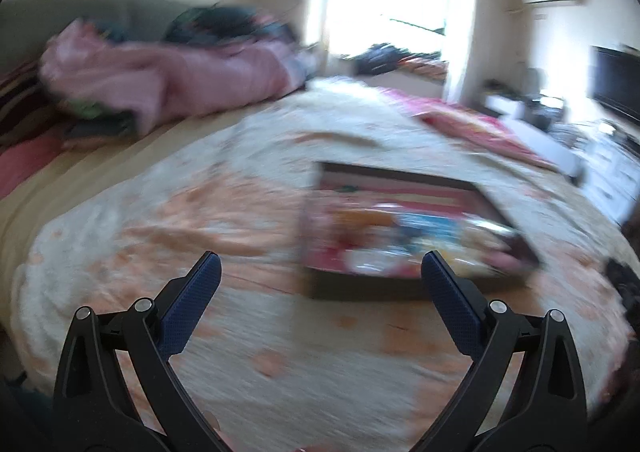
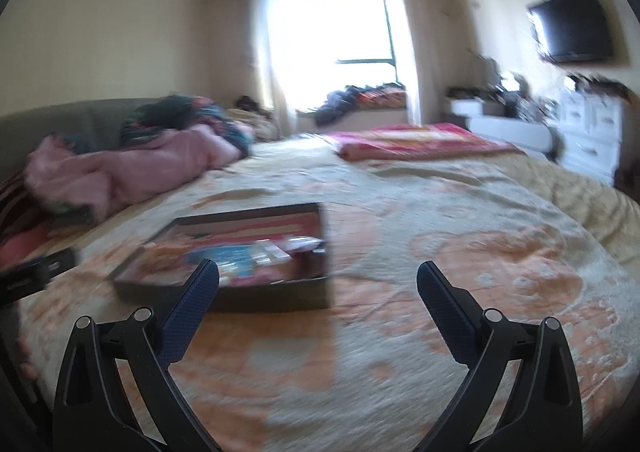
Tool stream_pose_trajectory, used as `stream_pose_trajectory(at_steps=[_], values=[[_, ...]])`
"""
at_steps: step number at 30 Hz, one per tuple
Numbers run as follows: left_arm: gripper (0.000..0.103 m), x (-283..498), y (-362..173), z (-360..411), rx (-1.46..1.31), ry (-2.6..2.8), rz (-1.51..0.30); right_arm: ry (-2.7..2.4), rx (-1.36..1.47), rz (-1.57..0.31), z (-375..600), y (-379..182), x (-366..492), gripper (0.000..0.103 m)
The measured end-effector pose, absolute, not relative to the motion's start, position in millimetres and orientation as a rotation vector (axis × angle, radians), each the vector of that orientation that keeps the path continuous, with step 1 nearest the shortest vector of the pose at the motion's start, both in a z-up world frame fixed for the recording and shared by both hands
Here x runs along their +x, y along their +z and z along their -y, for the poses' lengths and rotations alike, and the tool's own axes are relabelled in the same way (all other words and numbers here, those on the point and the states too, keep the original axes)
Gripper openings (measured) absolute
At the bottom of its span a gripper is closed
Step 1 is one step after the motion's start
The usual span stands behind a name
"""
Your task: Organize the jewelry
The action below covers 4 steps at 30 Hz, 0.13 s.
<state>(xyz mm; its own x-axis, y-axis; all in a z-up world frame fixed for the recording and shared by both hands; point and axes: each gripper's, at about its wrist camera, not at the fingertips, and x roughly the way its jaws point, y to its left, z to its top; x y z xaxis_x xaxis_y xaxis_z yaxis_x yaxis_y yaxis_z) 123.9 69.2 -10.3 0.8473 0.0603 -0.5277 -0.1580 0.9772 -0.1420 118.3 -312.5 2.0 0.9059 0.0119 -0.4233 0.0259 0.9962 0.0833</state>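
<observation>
Bedroom, daylight from one window point(image 2: 332, 40); both views are motion-blurred. I note one bed point(image 2: 460, 252) with a cream and orange patterned cover, one pink heap of bedding point(image 2: 132, 164) at its far left, one folded red blanket point(image 2: 416, 140) at its far side, one wall TV point(image 2: 572, 28) and one white dresser point(image 2: 592, 132).

One box point(image 2: 248, 294) lies open on the bed: shallow, dark-walled, red-lined. Its contents point(image 1: 408, 236) are a mix of blue, orange, white and red items; I cannot count them or tell single pieces apart through the blur.

I hold two grippers. My left gripper point(image 1: 320, 276) is spread wide and holds nothing; the box sits ahead and to the right, its near wall behind the right finger. My right gripper point(image 2: 318, 280) is likewise wide and holds nothing; the box sits ahead and to the left, partly behind the left finger. Neither gripper touches the box
</observation>
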Motion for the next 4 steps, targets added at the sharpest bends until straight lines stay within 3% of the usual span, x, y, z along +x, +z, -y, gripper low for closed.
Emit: stream_pose_trajectory(at_steps=[4], values=[[0.092,194,-26,-150,-0.28,0.295,-0.741,-0.27,0.065,-0.686,381,-18,201,0.096]])
